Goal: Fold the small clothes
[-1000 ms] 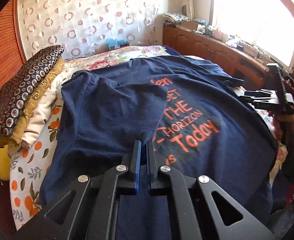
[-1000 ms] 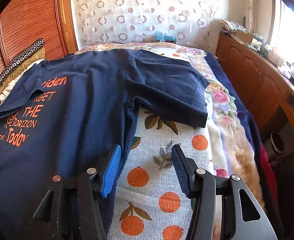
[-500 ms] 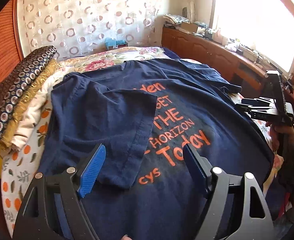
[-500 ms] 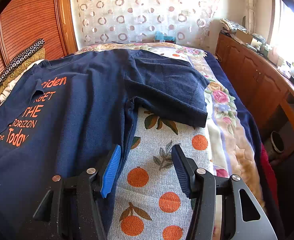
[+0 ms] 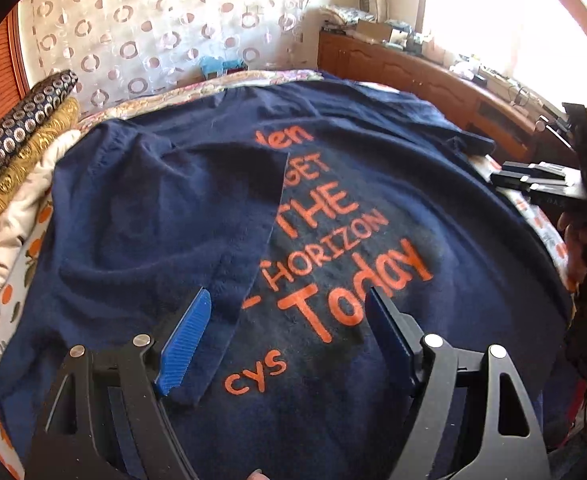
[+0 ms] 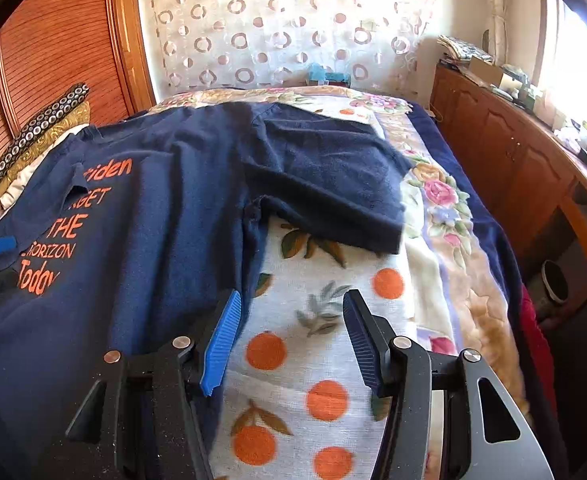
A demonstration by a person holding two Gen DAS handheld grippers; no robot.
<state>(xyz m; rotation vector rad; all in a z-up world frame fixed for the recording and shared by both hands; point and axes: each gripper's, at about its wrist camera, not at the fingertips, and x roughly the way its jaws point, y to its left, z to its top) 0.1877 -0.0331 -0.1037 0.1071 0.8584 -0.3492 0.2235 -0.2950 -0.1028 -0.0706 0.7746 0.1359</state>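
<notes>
A navy T-shirt (image 5: 373, 168) with orange lettering lies spread on the bed. Its left sleeve (image 5: 173, 216) is folded over the chest and covers the start of the words. My left gripper (image 5: 289, 300) hovers open just above the lower part of the shirt, with nothing pinched between its blue pads. In the right wrist view the T-shirt (image 6: 153, 208) fills the left half, and its right sleeve (image 6: 333, 192) lies flat, stretched out sideways. My right gripper (image 6: 293, 300) is open over the shirt's side edge and the orange-print sheet (image 6: 325, 312), holding nothing.
A stack of folded cloths (image 5: 21, 140) sits beside the shirt at the left bed edge. A wooden headboard (image 6: 53, 40) stands behind it. A floral blanket (image 6: 445, 208) lies along the right side, with a wooden cabinet (image 6: 513, 152) beyond it under the window.
My left gripper went from shut on the shirt's cloth to open, leaving the sleeve folded over the chest, then drew back toward the hem. The right gripper stayed still.
</notes>
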